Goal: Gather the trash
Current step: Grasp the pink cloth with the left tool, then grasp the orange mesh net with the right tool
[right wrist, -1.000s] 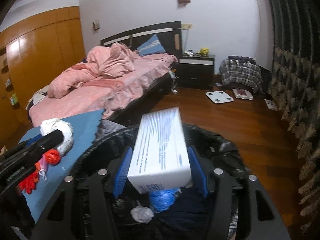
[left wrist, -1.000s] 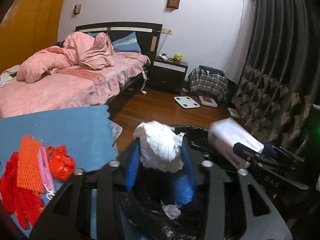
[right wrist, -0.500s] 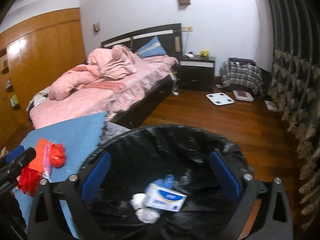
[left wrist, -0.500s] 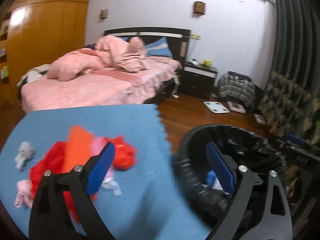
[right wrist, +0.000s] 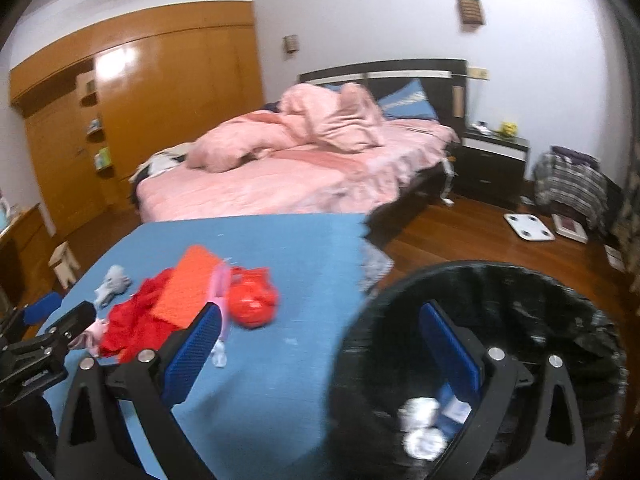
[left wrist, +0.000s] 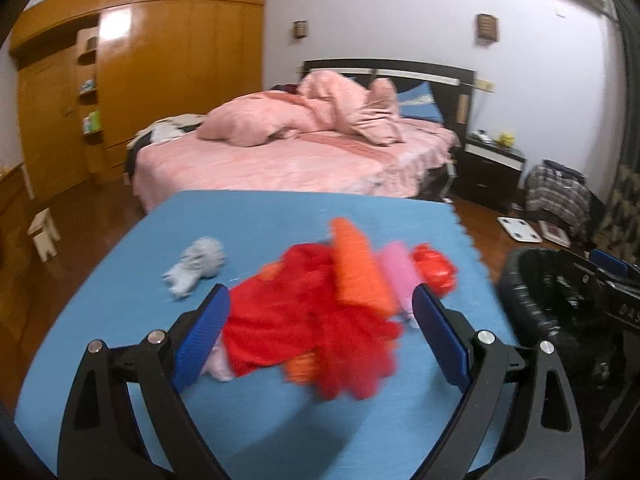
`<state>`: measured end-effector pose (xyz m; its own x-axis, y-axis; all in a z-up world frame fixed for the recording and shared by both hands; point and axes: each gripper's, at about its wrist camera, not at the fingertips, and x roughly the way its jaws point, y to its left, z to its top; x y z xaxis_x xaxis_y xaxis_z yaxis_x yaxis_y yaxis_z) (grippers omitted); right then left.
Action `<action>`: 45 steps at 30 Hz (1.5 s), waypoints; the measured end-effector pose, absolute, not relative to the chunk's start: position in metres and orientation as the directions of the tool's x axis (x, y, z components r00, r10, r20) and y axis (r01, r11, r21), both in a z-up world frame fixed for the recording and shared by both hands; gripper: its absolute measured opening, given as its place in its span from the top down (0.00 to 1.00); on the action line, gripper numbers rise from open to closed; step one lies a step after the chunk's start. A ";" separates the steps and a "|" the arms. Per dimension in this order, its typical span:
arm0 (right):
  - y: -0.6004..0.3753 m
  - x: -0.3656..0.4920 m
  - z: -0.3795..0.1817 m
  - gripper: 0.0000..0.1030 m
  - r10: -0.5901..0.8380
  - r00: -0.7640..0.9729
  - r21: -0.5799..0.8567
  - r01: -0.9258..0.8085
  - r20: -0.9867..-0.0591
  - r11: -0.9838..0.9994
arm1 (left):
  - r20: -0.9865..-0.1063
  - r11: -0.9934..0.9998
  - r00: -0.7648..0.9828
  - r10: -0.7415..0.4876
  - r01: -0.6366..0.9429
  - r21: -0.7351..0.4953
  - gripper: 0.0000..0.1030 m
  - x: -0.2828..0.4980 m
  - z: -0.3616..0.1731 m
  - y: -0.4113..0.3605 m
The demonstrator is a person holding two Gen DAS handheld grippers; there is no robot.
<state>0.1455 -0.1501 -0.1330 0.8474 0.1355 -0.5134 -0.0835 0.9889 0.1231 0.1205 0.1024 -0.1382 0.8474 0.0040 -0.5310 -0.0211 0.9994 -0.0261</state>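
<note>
A blue mat (left wrist: 280, 216) carries a heap of trash: red mesh (left wrist: 296, 320), an orange knit piece (left wrist: 356, 268), a pink strip (left wrist: 398, 276), a crumpled red bag (left wrist: 434, 268) and a grey-white wad (left wrist: 198, 264). My left gripper (left wrist: 320, 320) hovers open over the red heap, with nothing between its pads. My right gripper (right wrist: 320, 340) is open and empty, straddling the mat's edge and the black-lined bin (right wrist: 480, 270). Inside the bin lie white wads (right wrist: 420, 420) and a white-and-blue box (right wrist: 452, 404). The red bag (right wrist: 252, 300) sits just beyond the right gripper's left finger.
A bed with pink bedding (left wrist: 304, 152) stands behind the mat, and a wooden wardrobe (left wrist: 160, 60) lines the left wall. A small stool (left wrist: 42, 232) is at the left. A nightstand (right wrist: 492, 160), a white scale (right wrist: 528, 226) and a plaid bag (right wrist: 572, 180) stand on the wooden floor at right.
Both grippers opened and let go: the white wad and the box now lie in the bin. Both then swung left from over the bin toward the mat's heap.
</note>
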 end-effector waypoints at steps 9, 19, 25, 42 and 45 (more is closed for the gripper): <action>-0.091 0.155 -0.153 0.05 0.173 0.831 0.079 -0.154 -0.529 0.985 | -0.589 0.986 0.799 0.122 -0.163 -0.016 0.16 0.123 -0.165 0.168; -0.068 0.168 -0.170 0.08 0.176 0.808 0.055 -0.176 -0.563 0.983 | -0.657 0.979 0.745 0.117 -0.199 -0.051 0.26 0.140 -0.191 0.197; -0.061 0.171 -0.178 0.09 0.180 0.796 0.040 -0.193 -0.577 0.980 | -0.698 0.983 0.713 0.071 -0.171 -0.075 0.47 0.150 -0.200 0.197; -0.046 0.185 -0.176 0.25 0.228 0.785 0.064 -0.235 -0.576 0.970 | -0.624 0.979 0.779 0.067 -0.174 -0.111 0.77 0.146 -0.173 0.198; -0.039 0.191 -0.172 0.32 0.250 0.785 0.072 -0.255 -0.567 0.964 | -0.613 0.982 0.788 0.062 -0.158 -0.103 0.77 0.153 -0.166 0.193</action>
